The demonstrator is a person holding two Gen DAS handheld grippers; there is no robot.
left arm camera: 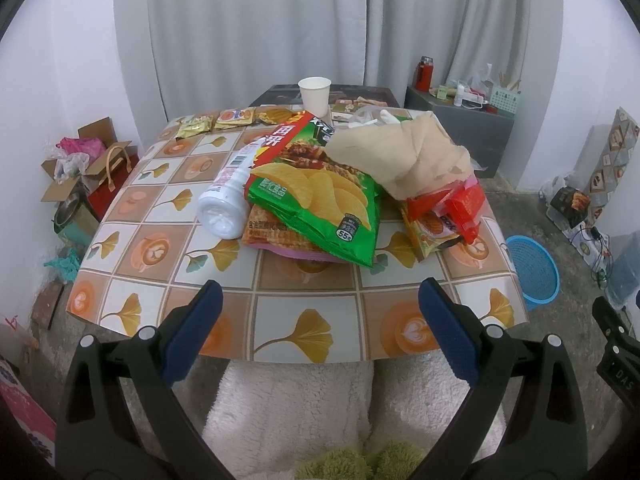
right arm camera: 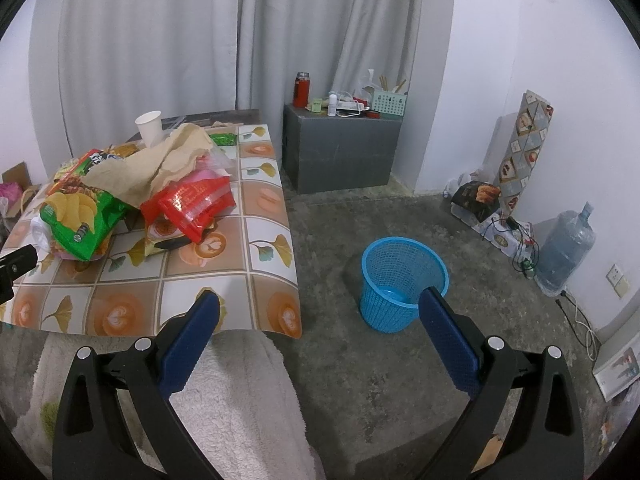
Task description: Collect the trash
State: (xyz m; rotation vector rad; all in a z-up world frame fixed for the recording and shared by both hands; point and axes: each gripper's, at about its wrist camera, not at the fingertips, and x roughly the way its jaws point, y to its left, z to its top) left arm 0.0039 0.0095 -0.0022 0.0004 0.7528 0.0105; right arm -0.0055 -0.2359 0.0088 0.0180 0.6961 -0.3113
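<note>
A heap of trash lies mid-table: a green chip bag, a white bottle on its side, a crumpled brown paper bag, red wrappers and a white paper cup behind. A blue mesh bin stands on the floor right of the table. My left gripper is open at the table's near edge, short of the heap. My right gripper is open over the floor, its right finger in front of the bin.
The table wears a tiled leaf-pattern cloth; snack packets line its far left. A grey cabinet with clutter stands behind. A water jug, boxes and cables line the right wall. Cardboard boxes sit left. A person's fleecy lap is below.
</note>
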